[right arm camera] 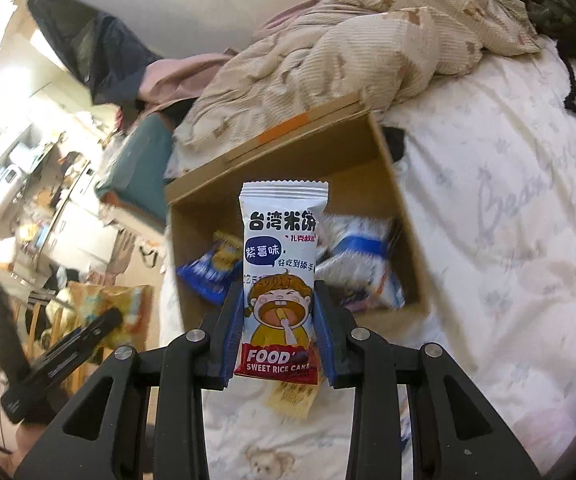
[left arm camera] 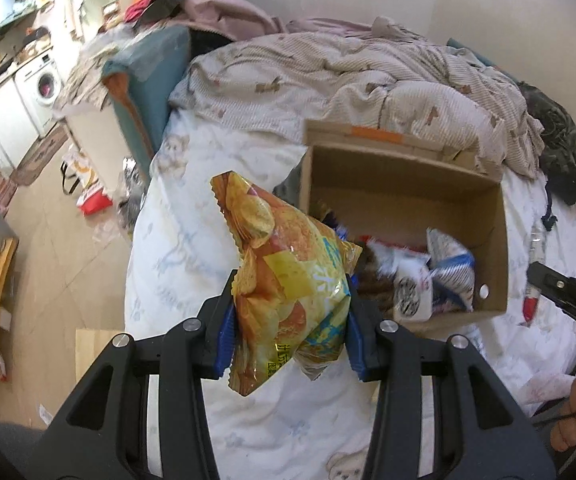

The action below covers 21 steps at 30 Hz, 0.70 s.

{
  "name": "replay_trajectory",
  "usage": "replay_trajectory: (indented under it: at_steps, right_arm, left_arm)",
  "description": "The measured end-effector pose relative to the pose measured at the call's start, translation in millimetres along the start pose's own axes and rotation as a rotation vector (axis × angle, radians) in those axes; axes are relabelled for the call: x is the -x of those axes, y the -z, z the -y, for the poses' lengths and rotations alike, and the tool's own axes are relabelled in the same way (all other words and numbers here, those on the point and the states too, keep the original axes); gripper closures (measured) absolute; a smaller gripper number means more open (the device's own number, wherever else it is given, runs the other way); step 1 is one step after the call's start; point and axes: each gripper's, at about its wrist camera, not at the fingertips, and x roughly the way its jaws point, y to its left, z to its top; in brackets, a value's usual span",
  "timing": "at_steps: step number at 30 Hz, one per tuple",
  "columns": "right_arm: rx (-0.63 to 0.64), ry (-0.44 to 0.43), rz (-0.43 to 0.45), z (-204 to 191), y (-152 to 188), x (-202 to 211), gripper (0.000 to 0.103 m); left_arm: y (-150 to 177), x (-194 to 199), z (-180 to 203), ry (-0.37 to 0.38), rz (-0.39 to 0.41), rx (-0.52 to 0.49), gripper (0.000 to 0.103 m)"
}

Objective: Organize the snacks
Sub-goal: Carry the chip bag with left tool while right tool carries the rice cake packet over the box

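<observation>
Left wrist view: left gripper clamps a potato chip bag beside the cardboard box on the bed. Right gripper pinches a sweet rice cake packet above it. Carrying step; next, probably centre over the opening, then release.

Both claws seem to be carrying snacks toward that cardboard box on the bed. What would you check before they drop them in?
1. Left gripper clamped on the chip bag: ok.
2. Right gripper clamped on the rice cake packet: ok.
3. Cardboard box open at the top: ok.
4. Free room inside beside the snacks already there: ok.
5. Chip bag above the opening: not ok, it hangs beside the box's corner.
6. Grippers clear of each other: ok.
</observation>
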Motion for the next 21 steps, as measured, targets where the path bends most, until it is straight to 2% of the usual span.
replay_trajectory:
  at_steps: [5,11,18,21]
  right_arm:
    - [-0.037,0.039,-0.020,19,-22,-17,0.069]
    - [-0.022,0.067,-0.055,22,-36,-43,0.069]
    - [0.000,0.051,-0.145,17,-32,-73,0.068]
    - [-0.035,0.018,-0.172,20,-26,-79,0.068]
  left_arm:
    - [-22,-15,25,0.021,0.011,-0.049,0.063]
    - [-42,-41,52,0.037,-0.009,-0.081,0.063]
    - [-42,-71,78,0.012,-0.022,-0.156,0.062]
    - [-41,-83,79,0.006,-0.022,-0.171,0.062]
